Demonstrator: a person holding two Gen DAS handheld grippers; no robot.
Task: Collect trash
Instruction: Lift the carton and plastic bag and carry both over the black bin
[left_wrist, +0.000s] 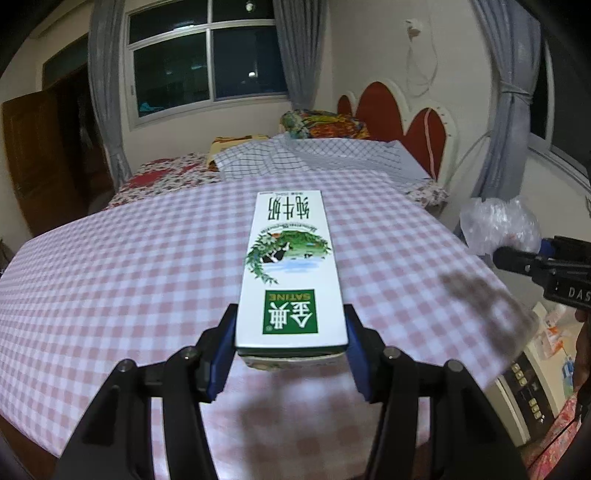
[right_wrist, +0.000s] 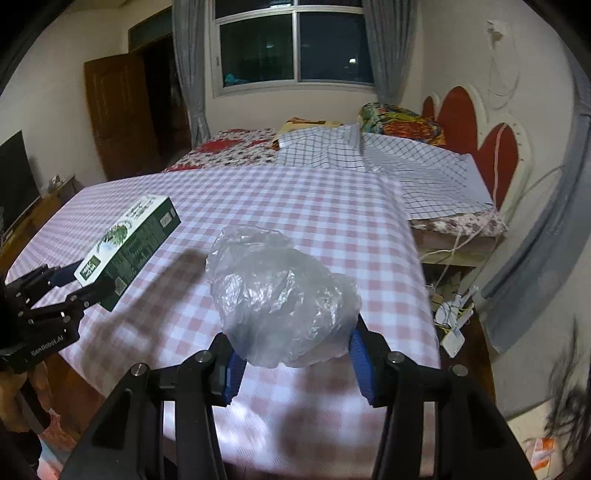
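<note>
My left gripper (left_wrist: 291, 343) is shut on the near end of a white and green milk carton (left_wrist: 290, 266), held flat above the pink checked tablecloth (left_wrist: 110, 277). The carton (right_wrist: 129, 240) and left gripper (right_wrist: 83, 280) also show at the left of the right wrist view. My right gripper (right_wrist: 295, 354) is shut on a crumpled clear plastic bag (right_wrist: 280, 295), held above the table's right part. The bag (left_wrist: 498, 225) and right gripper (left_wrist: 509, 258) show at the right edge of the left wrist view.
A bed (right_wrist: 332, 151) with a checked sheet and a red headboard (right_wrist: 480, 136) stands behind the table. A white appliance (left_wrist: 524, 391) stands below the table's right edge. Cables and a power strip (right_wrist: 450, 317) lie on the floor to the right. A wooden door (right_wrist: 114, 110) is at the back left.
</note>
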